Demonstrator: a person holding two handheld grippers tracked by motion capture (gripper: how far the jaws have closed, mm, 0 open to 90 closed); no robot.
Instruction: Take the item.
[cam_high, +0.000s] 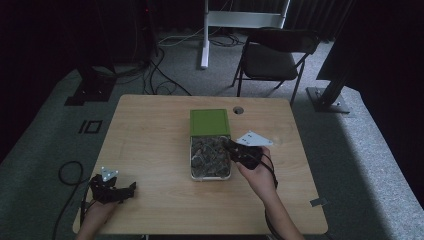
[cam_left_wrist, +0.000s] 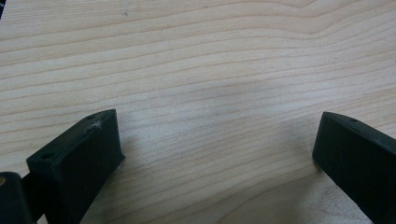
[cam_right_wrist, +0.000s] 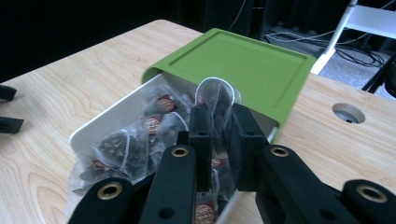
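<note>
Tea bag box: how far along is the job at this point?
Done: the green lid is slid back, leaving the white box of tea bags open. In hand: the right gripper is shut on one tea bag above the box. Left: setting that bag down somewhere; the left gripper is open over bare table.

A light wooden counter (cam_high: 150, 150) with visible grain stands on grey carpet (cam_high: 45, 135). Near its far edge a round cable hole (cam_high: 238, 110) is cut through the top. Behind the counter, on the carpet, stands a dark folding chair (cam_high: 272, 57), and to its left a white stand leg (cam_high: 205, 35) rises from the floor with a white crossbar at the top. Black cables (cam_high: 160, 75) loop across the carpet near that leg. A black metal base (cam_high: 327, 97) sits on the floor at the right, another dark base (cam_high: 92, 87) at the left, and the room behind is dark
</note>
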